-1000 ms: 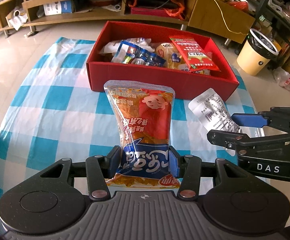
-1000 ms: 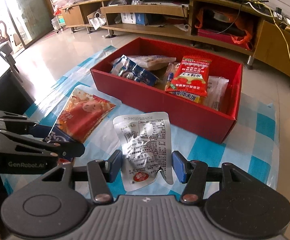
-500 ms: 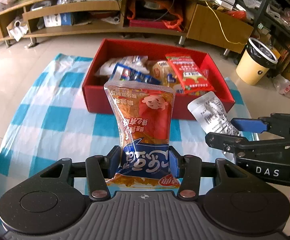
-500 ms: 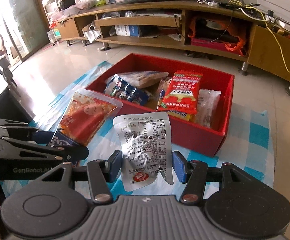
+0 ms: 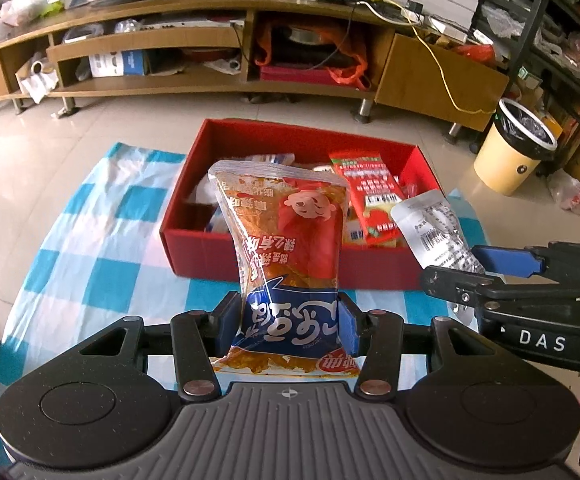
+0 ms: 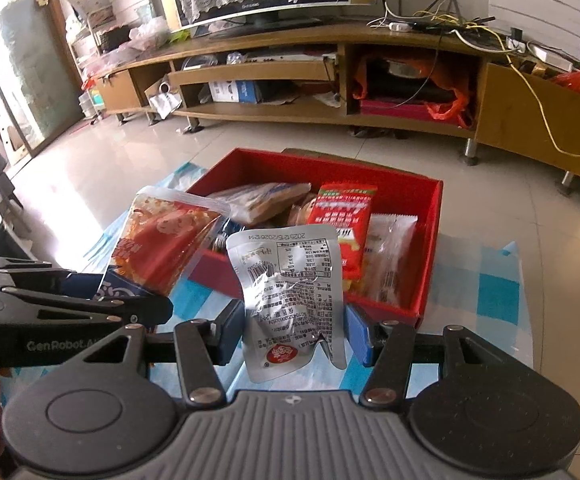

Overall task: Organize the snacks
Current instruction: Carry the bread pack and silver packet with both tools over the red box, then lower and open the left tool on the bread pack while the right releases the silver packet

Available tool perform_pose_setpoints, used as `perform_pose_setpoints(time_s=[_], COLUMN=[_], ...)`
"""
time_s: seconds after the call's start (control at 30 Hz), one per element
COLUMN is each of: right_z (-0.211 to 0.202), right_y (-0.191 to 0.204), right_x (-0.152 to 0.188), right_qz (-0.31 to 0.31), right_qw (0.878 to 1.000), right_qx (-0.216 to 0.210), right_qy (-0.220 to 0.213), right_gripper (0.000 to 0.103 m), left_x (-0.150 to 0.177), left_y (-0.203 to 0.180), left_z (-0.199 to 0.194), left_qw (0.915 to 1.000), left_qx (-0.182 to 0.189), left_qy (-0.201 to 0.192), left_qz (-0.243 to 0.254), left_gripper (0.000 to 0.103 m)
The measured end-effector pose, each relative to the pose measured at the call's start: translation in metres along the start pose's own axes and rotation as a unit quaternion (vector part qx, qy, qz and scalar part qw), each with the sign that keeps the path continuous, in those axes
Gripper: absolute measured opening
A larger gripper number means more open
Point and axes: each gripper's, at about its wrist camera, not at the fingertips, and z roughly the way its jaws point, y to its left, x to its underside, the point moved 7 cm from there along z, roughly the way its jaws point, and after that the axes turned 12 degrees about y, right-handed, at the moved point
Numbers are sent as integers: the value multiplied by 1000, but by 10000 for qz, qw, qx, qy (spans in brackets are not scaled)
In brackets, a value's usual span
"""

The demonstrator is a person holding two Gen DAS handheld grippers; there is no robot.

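Snacks fill both of my grippers. My left gripper (image 5: pixel 289 322) has its jaws clamped on the blue lower end of an orange-and-red snack bag (image 5: pixel 285 248), which stands upright in the grip and hangs in the air in front of the red box (image 5: pixel 290 266). Beside it, my right gripper (image 6: pixel 292 330) has its jaws closed narrowly on a crinkled silver foil packet (image 6: pixel 290 280), printed side toward the camera, also raised above the bench. From the left wrist view the foil packet pokes out above the other tool's black arm, near the box's right front corner. From the right wrist view the orange bag tilts to the left, near the box's near left corner.

The red box sits open on a blue-and-white checked cloth (image 5: pixel 101 240) spread over the bench. Inside it I see a red packet with green trim (image 6: pixel 344 220) leaning across the middle, a clear wrapper with pale contents (image 6: pixel 390 256) against the right wall, and a brownish flat pack (image 6: pixel 265 198) at the back left. Behind stands a long wooden TV cabinet (image 5: pixel 217 40), and a cream bin (image 5: pixel 514 148) sits on the tiled floor at right
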Motion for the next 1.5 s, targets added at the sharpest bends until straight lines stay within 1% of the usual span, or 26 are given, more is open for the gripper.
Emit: perform_pose_setpoints(time_s=[0.47,0.8,1.03,1.5], right_z=[3,7,12,43], right_y=[-8,-16,-27,-44], right_x=[-25,-40,-49,-70], right_qz=[167,296,429,619], right_qw=[9997,9991,9984,9976], right_qx=[40,53,141,221], right_qy=[-186,-315,-346,-215], right_gripper=[51,51,51,51], left_x=[-35,-54,-72,-89], left_y=[0,1,0,0], left_z=[4,12,21,49], left_qw=[9996,9990,9986,9984], left_qx=[-141,-276,-353,-507], left_qy=[-260,-352,-405,-246], left_qz=[-6,-7,19,26], left_gripper=[58,58,58,58])
